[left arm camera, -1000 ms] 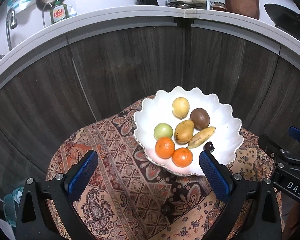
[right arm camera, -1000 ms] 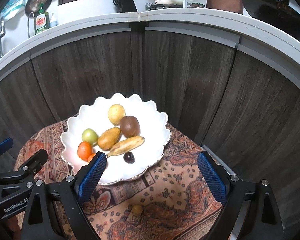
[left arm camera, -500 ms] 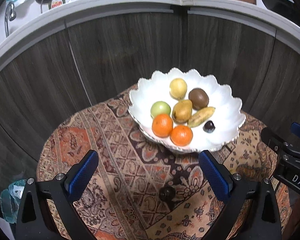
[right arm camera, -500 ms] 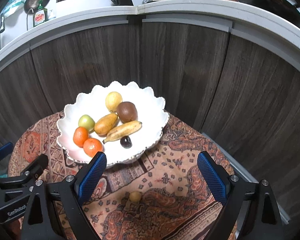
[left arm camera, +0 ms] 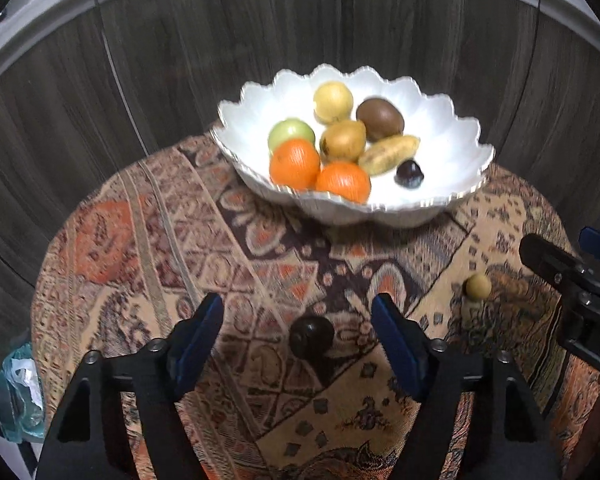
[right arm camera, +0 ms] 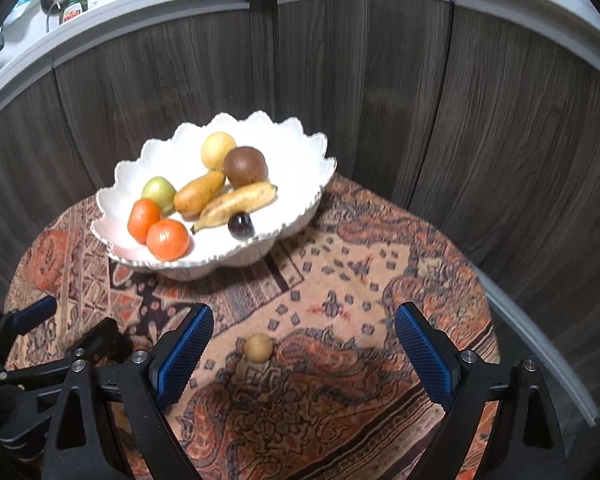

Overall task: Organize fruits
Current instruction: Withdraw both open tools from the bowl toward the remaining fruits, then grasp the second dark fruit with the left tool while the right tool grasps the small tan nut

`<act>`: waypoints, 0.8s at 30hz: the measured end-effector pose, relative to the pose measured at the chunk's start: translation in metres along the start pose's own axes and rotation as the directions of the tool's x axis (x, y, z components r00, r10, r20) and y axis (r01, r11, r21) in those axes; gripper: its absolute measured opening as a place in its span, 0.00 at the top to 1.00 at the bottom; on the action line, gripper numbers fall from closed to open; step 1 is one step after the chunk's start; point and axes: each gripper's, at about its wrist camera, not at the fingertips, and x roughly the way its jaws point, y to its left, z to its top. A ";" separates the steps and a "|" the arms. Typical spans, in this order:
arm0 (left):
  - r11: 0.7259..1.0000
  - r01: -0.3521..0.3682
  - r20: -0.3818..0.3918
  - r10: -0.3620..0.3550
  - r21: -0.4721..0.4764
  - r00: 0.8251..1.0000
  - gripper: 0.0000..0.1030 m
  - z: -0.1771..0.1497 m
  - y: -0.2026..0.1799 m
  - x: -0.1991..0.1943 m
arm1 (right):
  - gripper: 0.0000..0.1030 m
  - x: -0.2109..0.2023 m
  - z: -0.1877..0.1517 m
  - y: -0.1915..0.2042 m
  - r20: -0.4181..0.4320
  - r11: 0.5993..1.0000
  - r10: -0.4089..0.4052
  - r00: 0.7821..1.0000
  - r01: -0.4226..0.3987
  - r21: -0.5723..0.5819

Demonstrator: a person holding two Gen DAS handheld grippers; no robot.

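Two loose fruits lie on the patterned cloth [left arm camera: 148, 240] that covers the round worktop, each in front of one gripper. A small dark round fruit [left arm camera: 311, 337] sits between the blue fingers [left arm camera: 198, 340] of the left gripper [left arm camera: 298, 334], about midway across the gap and clear of both pads. These fingers have just been closing, yet they stand roughly half apart and grip nothing. A small tan ball-shaped fruit [right arm camera: 258, 347] rests between the fingers [right arm camera: 424, 360] of the right gripper [right arm camera: 300, 350], nearer the left pad than the right and touching neither; this pair is spread wide and holds nothing. Behind both, toward the dark wood cabinet fronts [right arm camera: 380, 80], stands a white scalloped bowl [left arm camera: 456, 160] holding two oranges [left arm camera: 295, 162], a green apple [left arm camera: 291, 133], a pear [left arm camera: 343, 140], a small banana [left arm camera: 388, 153], a brown kiwi-like fruit [left arm camera: 380, 117], a yellow round fruit [left arm camera: 333, 101] and a dark plum [left arm camera: 409, 173]. Only the left wrist view shows both loose fruits, the tan one lying off to the right near the black frame of the right gripper; it also catches a crumpled bluish bag [left arm camera: 18, 392] at the left edge. From the right wrist, the dark fruit is not visible, while a green bottle [right arm camera: 73, 10] appears on the counter top above.
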 end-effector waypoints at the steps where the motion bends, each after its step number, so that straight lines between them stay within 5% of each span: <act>1: 1.000 0.003 -0.014 -0.003 0.005 1.000 0.35 -0.003 -0.002 0.005 | 0.10 0.002 -0.001 0.000 -0.003 1.000 0.000 1.000 0.000 0.000; 12: 1.000 0.015 -0.048 -0.014 0.005 0.999 0.62 -0.014 -0.007 0.024 | 0.10 0.018 -0.012 -0.006 -0.030 1.000 0.008 1.000 -0.007 0.013; 24: 0.999 0.041 -0.049 -0.041 -0.003 0.998 0.67 -0.017 -0.006 0.031 | 0.10 0.027 -0.017 -0.006 -0.052 1.000 0.011 0.999 -0.010 0.010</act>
